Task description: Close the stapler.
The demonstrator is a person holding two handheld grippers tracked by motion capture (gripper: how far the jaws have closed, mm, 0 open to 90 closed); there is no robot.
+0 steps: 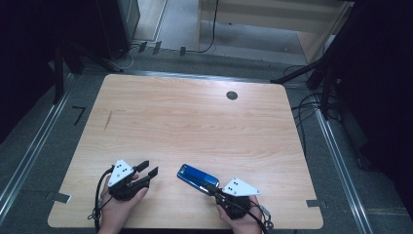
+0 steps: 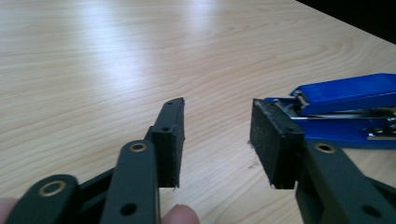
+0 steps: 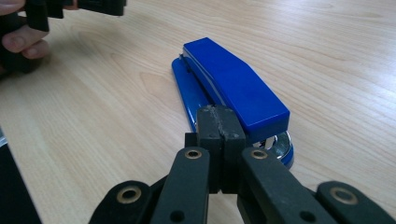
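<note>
This looks like a lab or recording room. A bare wooden counter with a cable hole stands on grey carpet, dark stand legs and loose cables beyond and beside it, metal floor rails flanking it, far from each tool.

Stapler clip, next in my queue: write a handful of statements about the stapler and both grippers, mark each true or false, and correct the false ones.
1. The blue stapler lies flat on the wooden table. True.
2. The left gripper is clamped on the stapler. False: its jaws stand open with bare table between them, the stapler off to one side.
3. The right gripper has its pads pressed together at the stapler's near end. True.
4. The stapler is red. False: it is blue.
5. The table has a small dark round hole near its far edge. True.
</note>
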